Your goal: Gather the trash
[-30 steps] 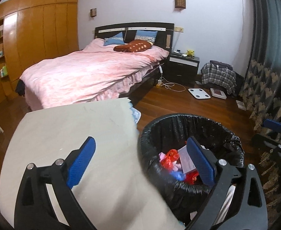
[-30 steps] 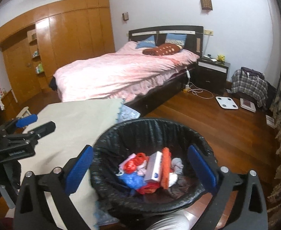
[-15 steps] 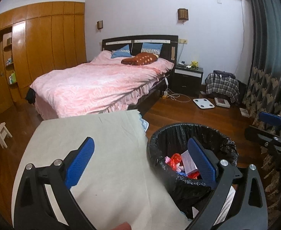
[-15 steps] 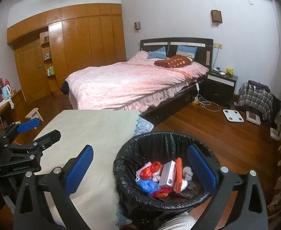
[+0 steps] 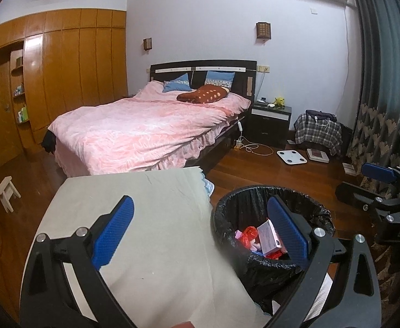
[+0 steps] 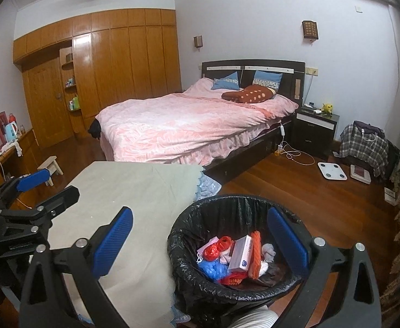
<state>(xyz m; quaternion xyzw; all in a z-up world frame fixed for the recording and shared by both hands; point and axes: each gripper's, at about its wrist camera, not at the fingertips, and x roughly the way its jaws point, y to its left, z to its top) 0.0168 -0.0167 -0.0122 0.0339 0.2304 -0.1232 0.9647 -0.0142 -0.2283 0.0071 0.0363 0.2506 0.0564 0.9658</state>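
A: What's nearest the camera?

B: The left gripper [image 5: 200,232], its blue pads spread wide apart with nothing between them. The right gripper [image 6: 200,235] is just as wide apart and just as empty.

A: And the trash?

B: All inside the bin [image 6: 189,227], which is lined with a black bag. A white box [image 6: 240,254], a red bag [image 6: 216,247], a blue bag [image 6: 210,268], an orange strip [image 6: 255,254] and a greyish wad [image 6: 268,251] lie heaped together on the bottom. From the left wrist view only part of the heap shows, past the right-hand finger.

A: What sits beside the bin?

B: Left of the bin, touching or just short of its rim, is the surface [image 6: 123,188] under a plain beige cloth. A quilted blue edge [image 6: 208,184] peeks out at the cloth's corner nearest the bin.

A: Further off?

B: Behind the bin, wooden floor, then the bed [image 6: 189,125] with a pink cover, blue pillows and a brown dotted cushion [image 6: 249,94]. Right of the bin and farther back lie a white scale [image 6: 331,170] and a plaid bag [image 6: 363,143]. A nightstand [image 6: 316,128] stands beyond the bin beside the bed; the wardrobe [image 6: 118,63] lines the far wall.
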